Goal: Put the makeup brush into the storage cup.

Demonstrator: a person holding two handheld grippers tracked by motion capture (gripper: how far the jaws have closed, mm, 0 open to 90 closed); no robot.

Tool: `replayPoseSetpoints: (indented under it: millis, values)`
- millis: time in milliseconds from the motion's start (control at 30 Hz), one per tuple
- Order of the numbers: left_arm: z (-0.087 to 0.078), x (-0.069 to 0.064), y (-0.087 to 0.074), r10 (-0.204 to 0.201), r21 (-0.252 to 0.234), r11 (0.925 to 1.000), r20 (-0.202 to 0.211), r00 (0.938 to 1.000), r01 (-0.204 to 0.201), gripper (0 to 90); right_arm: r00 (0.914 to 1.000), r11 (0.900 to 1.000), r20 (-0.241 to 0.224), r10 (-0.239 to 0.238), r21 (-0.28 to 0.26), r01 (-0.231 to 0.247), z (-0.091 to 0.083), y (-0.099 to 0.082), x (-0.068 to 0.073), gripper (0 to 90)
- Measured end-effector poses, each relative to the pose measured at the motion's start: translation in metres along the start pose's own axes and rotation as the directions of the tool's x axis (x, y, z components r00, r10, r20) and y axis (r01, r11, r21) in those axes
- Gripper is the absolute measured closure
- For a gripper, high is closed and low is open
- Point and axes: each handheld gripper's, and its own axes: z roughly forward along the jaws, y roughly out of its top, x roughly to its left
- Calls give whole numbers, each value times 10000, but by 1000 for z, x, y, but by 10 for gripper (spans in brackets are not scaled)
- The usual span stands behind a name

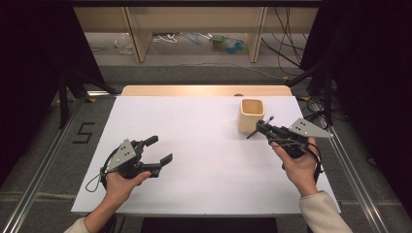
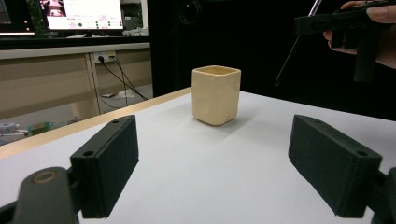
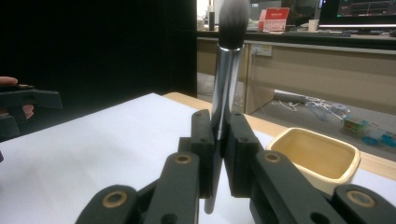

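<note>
A cream square cup [image 1: 251, 115] stands upright on the white table top [image 1: 204, 150], toward the back right. My right gripper [image 1: 263, 127] hovers just right of the cup, shut on a makeup brush [image 3: 225, 84] with a silver ferrule and dark bristles. The brush [image 1: 260, 127] sticks out slantwise across the jaws. In the right gripper view the cup [image 3: 319, 158] sits low at the right, its mouth empty. My left gripper [image 1: 160, 149] is held at the front left, open with nothing between its fingers. In the left gripper view the cup [image 2: 215, 94] stands ahead.
The table's wooden back edge [image 1: 204, 90] runs behind the cup. Metal rails [image 1: 357, 179] flank the table on the floor. Desks, cables and monitors [image 2: 84, 14] lie beyond the table. Dark curtains hang on both sides.
</note>
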Motion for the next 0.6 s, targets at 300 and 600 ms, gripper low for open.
replayPoseSetpoints:
  millis: [300,600]
  values:
    - [0,0,0,34,13,10000,11,10000,-34,160,10000,10000,76,15,2,-15,0,2,-2,840]
    - [0,0,0,21,12,10000,19,10000,-21,160,9995,9996,203,-259,-117,261,3,6,-5,840]
